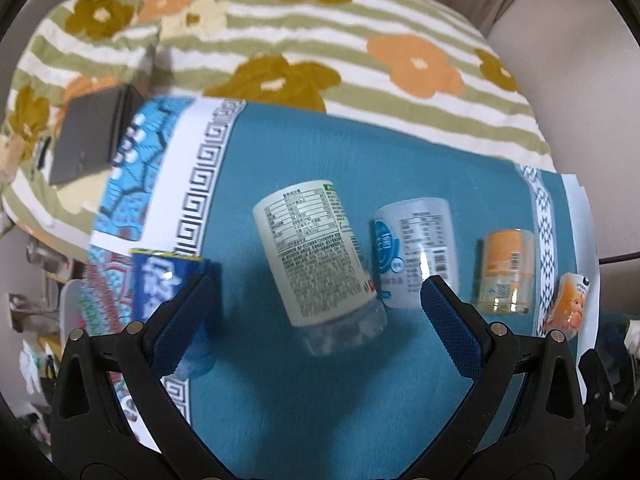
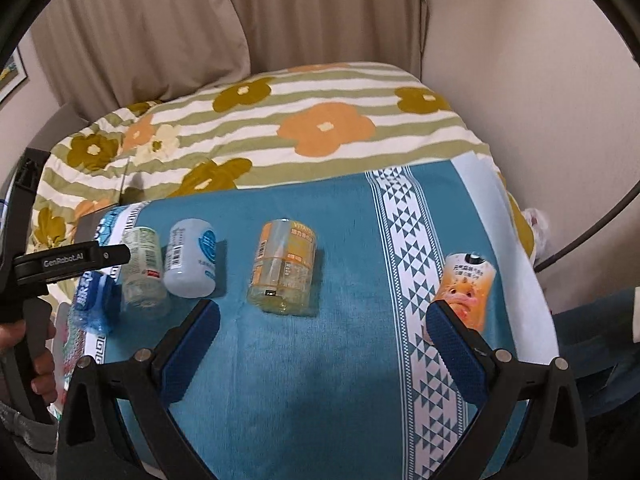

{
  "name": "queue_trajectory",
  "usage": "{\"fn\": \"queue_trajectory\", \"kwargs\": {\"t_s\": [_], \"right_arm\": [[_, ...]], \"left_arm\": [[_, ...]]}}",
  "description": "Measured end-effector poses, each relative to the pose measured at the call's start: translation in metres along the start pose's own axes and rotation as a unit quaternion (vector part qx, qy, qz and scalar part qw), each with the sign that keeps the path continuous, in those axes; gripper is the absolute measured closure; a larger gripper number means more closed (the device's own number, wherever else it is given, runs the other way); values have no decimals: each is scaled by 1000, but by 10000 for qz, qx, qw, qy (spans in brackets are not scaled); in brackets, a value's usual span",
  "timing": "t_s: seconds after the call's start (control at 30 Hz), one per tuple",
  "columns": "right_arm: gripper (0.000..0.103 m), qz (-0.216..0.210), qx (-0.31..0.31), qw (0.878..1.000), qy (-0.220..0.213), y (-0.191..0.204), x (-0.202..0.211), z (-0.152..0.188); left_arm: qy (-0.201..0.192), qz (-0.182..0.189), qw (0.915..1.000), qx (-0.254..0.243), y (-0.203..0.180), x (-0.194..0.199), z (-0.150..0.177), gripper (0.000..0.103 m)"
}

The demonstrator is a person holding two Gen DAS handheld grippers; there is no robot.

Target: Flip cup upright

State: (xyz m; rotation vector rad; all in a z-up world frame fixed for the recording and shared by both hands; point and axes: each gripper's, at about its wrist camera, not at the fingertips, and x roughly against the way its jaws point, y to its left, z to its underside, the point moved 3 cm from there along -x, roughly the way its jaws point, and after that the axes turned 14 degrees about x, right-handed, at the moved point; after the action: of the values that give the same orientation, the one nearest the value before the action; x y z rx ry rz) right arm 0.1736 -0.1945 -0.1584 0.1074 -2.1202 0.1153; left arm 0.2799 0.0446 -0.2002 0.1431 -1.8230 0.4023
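Several label-wrapped plastic cups stand in a row on a teal cloth [image 2: 344, 360]. From left: a blue cup [image 1: 164, 280] [image 2: 94, 304], a green-and-white cup [image 1: 316, 256] [image 2: 144, 272], a white-and-blue cup [image 1: 416, 256] [image 2: 192, 258], an orange cup [image 1: 506, 272] [image 2: 282, 266] and a peach cup [image 1: 568, 304] [image 2: 464, 292]. My left gripper [image 1: 318, 292] is open, its fingers wide on either side of the green-and-white cup without touching it. My right gripper [image 2: 322, 314] is open over bare cloth, between the orange and peach cups. I cannot tell which end of each cup is open.
The cloth lies on a striped, flowered quilt [image 2: 320, 128]. A dark flat box [image 1: 92, 136] rests on the quilt at the far left. Curtains [image 2: 160, 20] and a wall close off the back. A hand [image 2: 40, 360] holds the left gripper's handle at the left edge.
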Motion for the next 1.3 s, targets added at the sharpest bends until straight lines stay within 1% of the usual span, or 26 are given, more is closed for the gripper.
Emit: {"fn": "queue_trajectory", "kwargs": {"t_s": [0.1, 0.33, 0.43, 0.5, 0.53, 0.6, 0.63, 0.8, 0.97, 1.1, 1.3], "right_arm": [[0, 38, -62, 9999, 143, 2, -12, -2], [0, -54, -169, 9995, 242, 7, -28, -11], [0, -65, -143, 9994, 301, 10, -36, -16], [0, -80, -147, 9993, 346, 12, -39, -17], [0, -85, -145, 9992, 358, 13, -40, -17], [0, -86, -130, 9991, 395, 13, -42, -17], [0, -82, -120, 9991, 404, 15, -43, -17], [0, -80, -106, 9991, 404, 15, -44, -19], [0, -77, -75, 9993, 356, 16, -42, -20], [0, -108, -79, 9995, 286, 14, -38, -18], [0, -133, -32, 9999, 83, 11, -21, -12]], "left_arm": [[234, -43, 9997, 21, 2, -19, -5, 0], [627, -45, 9980, 56, 4, -50, -9, 1], [768, -66, 9970, 19, 2, -60, -7, 11], [843, -48, 9964, 38, 3, -64, -6, 12], [851, -50, 9964, 40, 3, -65, -5, 13], [854, -39, 9963, -1, 2, -64, -4, 20], [869, -36, 9962, -12, 3, -65, -5, 27], [864, -7, 9962, -54, 3, -64, -4, 28], [772, 10, 9970, -96, 4, -54, -3, 29], [667, 59, 9977, -109, 2, -42, -1, 29], [479, 130, 9987, -132, -4, -18, 7, 29]]}}
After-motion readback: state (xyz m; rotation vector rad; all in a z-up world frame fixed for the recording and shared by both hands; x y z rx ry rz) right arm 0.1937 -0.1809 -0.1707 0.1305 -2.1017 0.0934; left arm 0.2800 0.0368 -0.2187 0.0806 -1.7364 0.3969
